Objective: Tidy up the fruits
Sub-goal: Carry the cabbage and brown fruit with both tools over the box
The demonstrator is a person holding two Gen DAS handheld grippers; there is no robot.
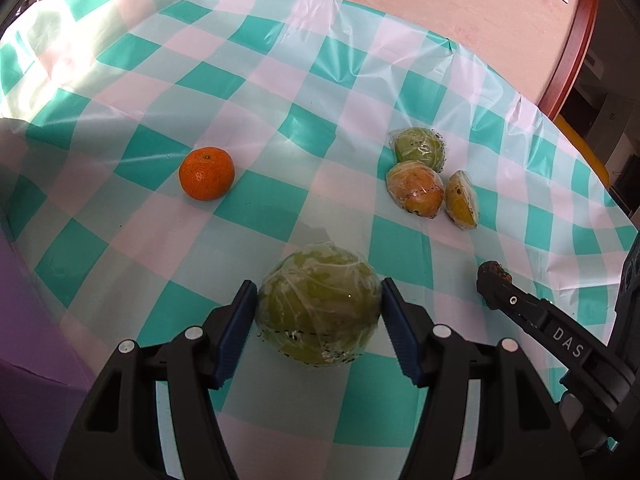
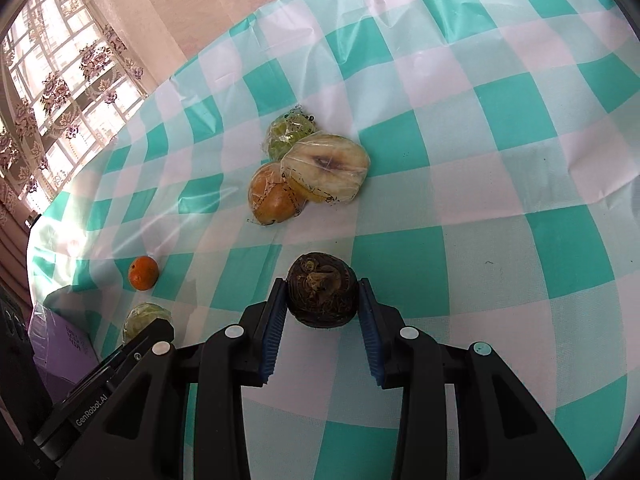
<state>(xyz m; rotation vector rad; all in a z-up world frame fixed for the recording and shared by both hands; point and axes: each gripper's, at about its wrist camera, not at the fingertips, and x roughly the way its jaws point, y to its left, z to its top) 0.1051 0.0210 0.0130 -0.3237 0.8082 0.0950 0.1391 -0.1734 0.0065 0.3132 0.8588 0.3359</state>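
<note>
Spread over the whole surface (image 1: 304, 80): a thin plastic cloth in teal, mint and white checks, creased and glossy, likely slick under round fruit. Off its left edge, a lilac box (image 2: 60, 344), matt and square-cornered. Clamped in the left gripper (image 1: 319, 312), blue ribbed fingers (image 1: 236, 332) set mid-wide on either flank: a green fruit (image 1: 318, 304) in cling film, largest of the lot, round, seemingly firm and fairly heavy; film wrinkled and shiny, so probably slippery, best held across the widest girth as now. Toward the far right edge, a touching cluster of three wrapped pieces: a green one (image 1: 420, 146) farthest back, an orange-yellow one (image 1: 416, 192) in front of it, and a cut half (image 2: 326, 168) with pale flesh and a dark core, leaning on the other two; all film-covered, the half likely soft on its cut face and better taken by the rind. Well apart, toward the left edge, a bare mandarin (image 1: 207, 173), pebbled skin, matt, light, soft enough to bruise under a hard squeeze. Smallest, gripped by the right gripper (image 2: 323, 300), fingers (image 2: 276, 320) narrowed onto its sides: a dark brown fruit (image 2: 322, 294), rough, wrinkled, stubby-stemmed, apparently hard-shelled and light, unlikely to slip against ribbed pads. Both carried fruits seemingly off the cloth, near the front edge.
</note>
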